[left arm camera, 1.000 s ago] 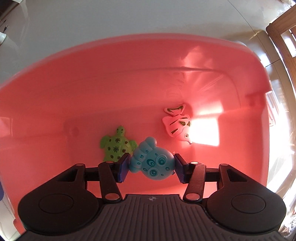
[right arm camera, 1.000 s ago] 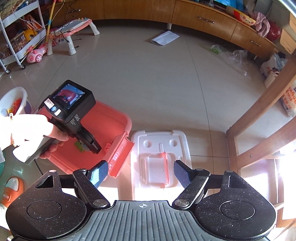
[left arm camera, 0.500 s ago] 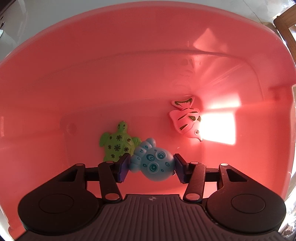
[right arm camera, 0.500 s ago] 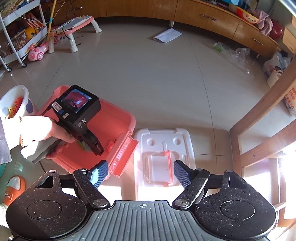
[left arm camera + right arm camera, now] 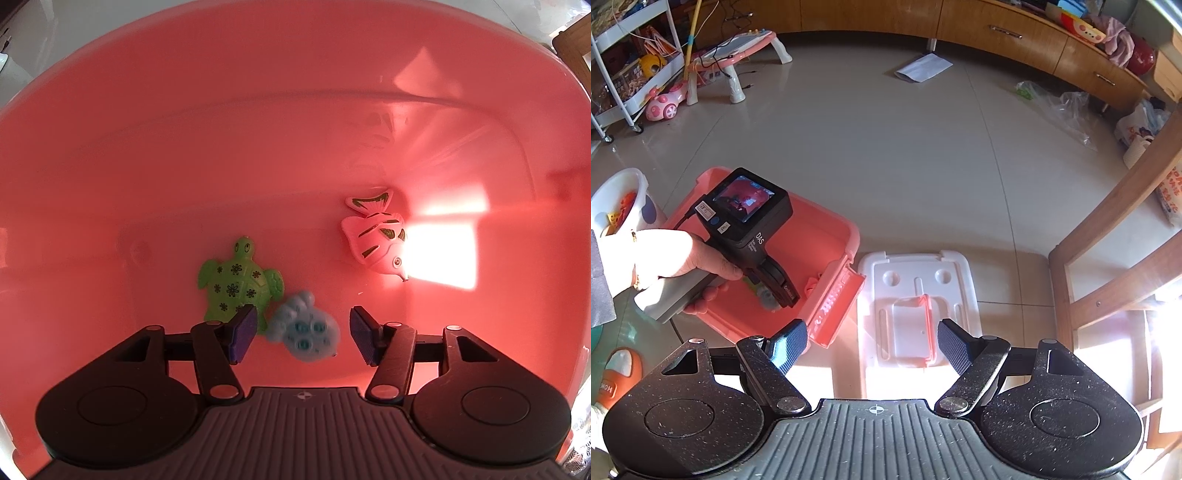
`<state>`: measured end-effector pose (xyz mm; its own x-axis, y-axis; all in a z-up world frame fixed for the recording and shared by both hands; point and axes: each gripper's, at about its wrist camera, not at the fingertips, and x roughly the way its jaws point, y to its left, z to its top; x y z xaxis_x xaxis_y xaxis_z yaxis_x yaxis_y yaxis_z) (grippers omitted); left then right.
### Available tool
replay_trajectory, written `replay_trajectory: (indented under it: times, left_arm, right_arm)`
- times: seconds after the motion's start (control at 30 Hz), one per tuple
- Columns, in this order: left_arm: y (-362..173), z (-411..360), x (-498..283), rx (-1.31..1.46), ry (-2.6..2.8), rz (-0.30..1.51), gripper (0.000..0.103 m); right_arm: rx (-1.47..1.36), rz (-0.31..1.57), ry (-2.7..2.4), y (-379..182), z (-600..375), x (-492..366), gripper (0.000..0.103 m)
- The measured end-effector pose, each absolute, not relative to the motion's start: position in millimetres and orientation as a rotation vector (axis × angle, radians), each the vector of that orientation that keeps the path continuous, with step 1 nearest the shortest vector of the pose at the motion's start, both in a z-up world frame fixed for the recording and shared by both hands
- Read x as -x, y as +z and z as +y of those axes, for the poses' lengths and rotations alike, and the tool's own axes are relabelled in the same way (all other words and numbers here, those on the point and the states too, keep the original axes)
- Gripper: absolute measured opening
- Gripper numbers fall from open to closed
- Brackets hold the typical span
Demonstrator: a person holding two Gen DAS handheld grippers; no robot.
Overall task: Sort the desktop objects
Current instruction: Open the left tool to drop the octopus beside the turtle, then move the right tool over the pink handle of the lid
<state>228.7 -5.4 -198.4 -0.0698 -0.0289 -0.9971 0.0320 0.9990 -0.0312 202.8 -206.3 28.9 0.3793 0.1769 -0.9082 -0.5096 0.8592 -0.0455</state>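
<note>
Since the earlier frame the left tongs (image 5: 302,334) have gone deeper into the pink bin (image 5: 258,147), and their jaws have just been opening: the blue octopus toy (image 5: 306,334), which was pinched between the pads, is now free of both pads. It appears blurred, between the two purple pads but touching neither of them, with a clear gap on its right side. The left tongs are therefore released and they point straight down into the bin.

On the bottom of the bin lies a green turtle toy (image 5: 236,280), just beside the octopus on its upper left; the left pad covers a corner of the turtle in this view. A pink striped fish toy (image 5: 376,240) lies apart, to the upper right, next to a bright patch of sunlight.

In the right wrist view, the right tongs (image 5: 871,343) are wide apart and grasp nothing. They hover above the floor (image 5: 886,147), and beyond them lies a white lid (image 5: 916,295) flat on the tiles. The bin stands to the left of the lid, with its pink latch flap (image 5: 836,306) hanging out toward it. A hand (image 5: 676,254) holds the left device over the bin. A white bucket (image 5: 618,206) with toys stands at the far left.
</note>
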Motion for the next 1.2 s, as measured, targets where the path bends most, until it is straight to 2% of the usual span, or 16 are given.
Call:
replay_trajectory:
  times: [0.3,0.4,0.5,0.77,1.2]
  left_arm:
    - [-175.9,5.5,-203.9,-0.003,-0.041,1.612,0.058]
    - [-161.5,9.4,-193.3,-0.007,-0.027,1.580,0.063]
    - [-145.4,13.5,-191.1,-0.008,-0.026,1.563,0.063]
    - [-82.0,28.9,-215.6,0.040,-0.010,1.489,0.063]
    - [-0.9,14.3,-174.4,0.020,-0.032,1.345,0.069]
  right_arm:
    - [0.337,1.091,0.456,30.5,-209.7,-201.7,0.075]
    - [0.336,1.084,0.453,32.6,-210.6,-200.6,0.075]
    - [0.332,1.074,0.455,36.5,-211.0,-198.7,0.075]
    - [0.331,1.052,0.439,45.9,-214.0,-192.2,0.075]
    - [0.308,0.998,0.414,65.4,-225.9,-182.4,0.075]
